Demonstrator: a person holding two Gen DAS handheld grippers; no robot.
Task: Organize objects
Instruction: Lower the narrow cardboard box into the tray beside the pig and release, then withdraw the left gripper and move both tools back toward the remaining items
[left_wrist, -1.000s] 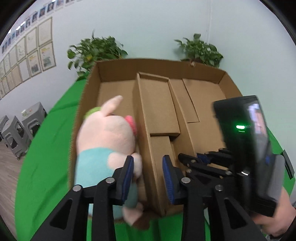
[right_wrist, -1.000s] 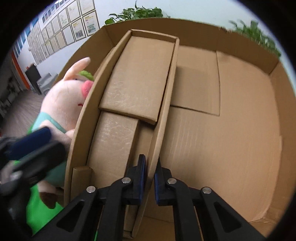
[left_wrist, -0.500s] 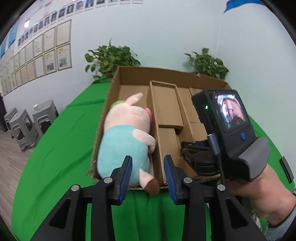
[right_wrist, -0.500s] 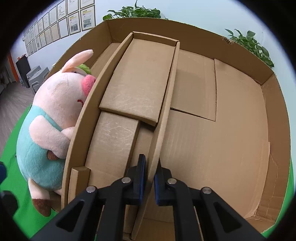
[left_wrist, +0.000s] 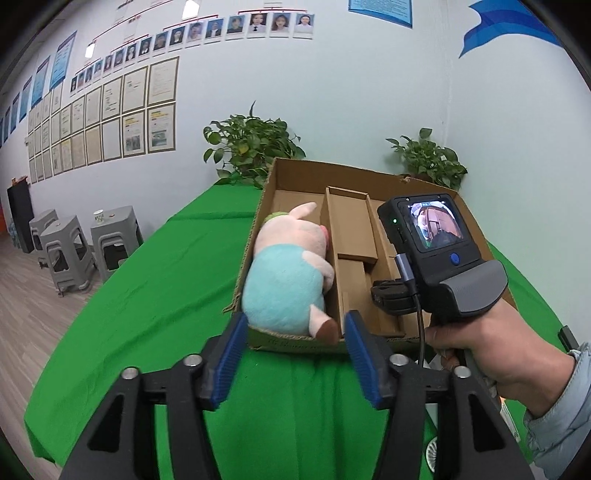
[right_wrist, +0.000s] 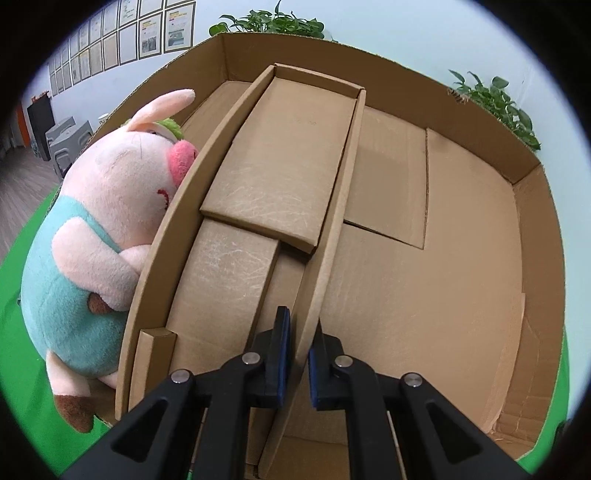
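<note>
Cardboard box (left_wrist: 295, 173) on green counter (left_wrist: 155, 295), plush pig (left_wrist: 288, 273) in left compartment. Left gripper (left_wrist: 293, 350) jaws wide, empty; right gripper (right_wrist: 297, 354) jaws clamping divider wall (right_wrist: 332, 221).

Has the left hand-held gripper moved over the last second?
Yes. The left hand-held gripper has pulled back and away from the cardboard box; its open jaws now sit outside the near edge, with the plush pig left in the leftmost compartment.

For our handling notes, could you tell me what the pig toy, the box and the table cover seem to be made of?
Pig toy: soft plush, fuzzy matte pile, probably stuffed. Box: plain brown corrugated cardboard, matte, with scuffed faces and raw cut edges. Table cover: green cloth by the look of it, matte, with soft folds.
</note>
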